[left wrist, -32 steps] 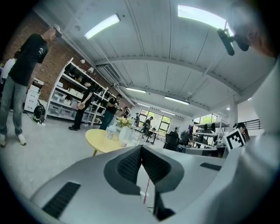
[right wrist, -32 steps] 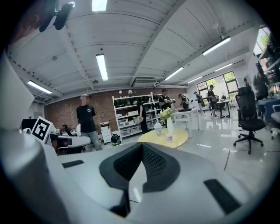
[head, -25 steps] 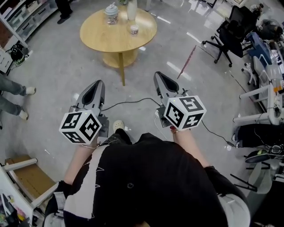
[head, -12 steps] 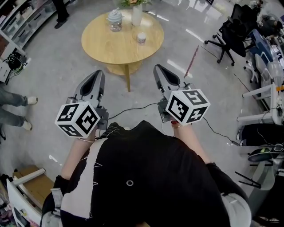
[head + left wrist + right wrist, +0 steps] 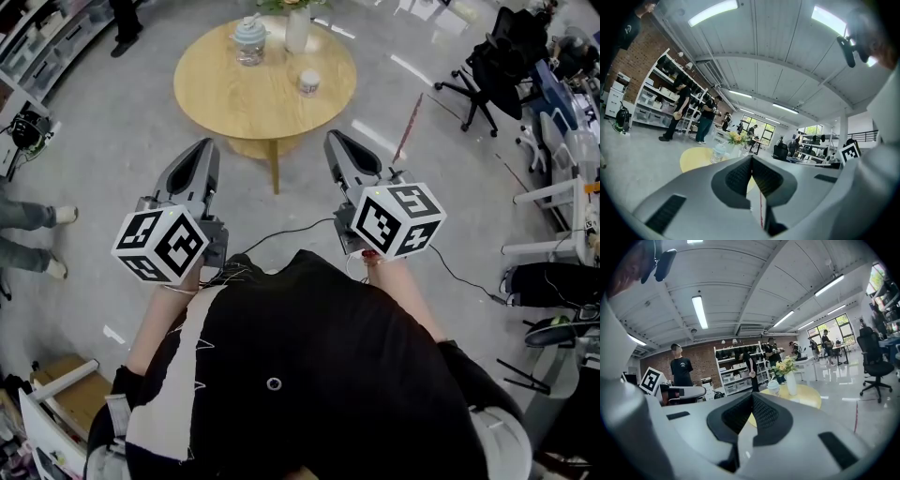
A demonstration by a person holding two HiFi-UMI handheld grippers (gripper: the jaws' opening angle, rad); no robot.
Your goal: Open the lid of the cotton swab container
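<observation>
A round wooden table [image 5: 234,89] stands ahead of me on the grey floor. On it are a clear jar with a pale blue lid [image 5: 250,39], a white vase of flowers [image 5: 298,28] and a small white round container [image 5: 308,83]. My left gripper [image 5: 200,150] and right gripper [image 5: 336,139] are held side by side, short of the table's near edge, both shut and empty. In the left gripper view the jar [image 5: 719,152] shows beyond the shut left gripper [image 5: 751,157]. In the right gripper view the jar [image 5: 774,387] and vase [image 5: 791,383] stand past the shut right gripper [image 5: 752,394].
Black office chairs [image 5: 492,66] and desks line the right side. Shelving [image 5: 37,37] and a standing person [image 5: 122,23] are at the far left; another person's legs [image 5: 28,220] show at the left edge. A black cable [image 5: 281,230] lies on the floor, and a cardboard box [image 5: 47,384] sits at the lower left.
The table has come closer and now sits lower in the head view. Both grippers have moved forward toward it, side by side, and stay shut.
</observation>
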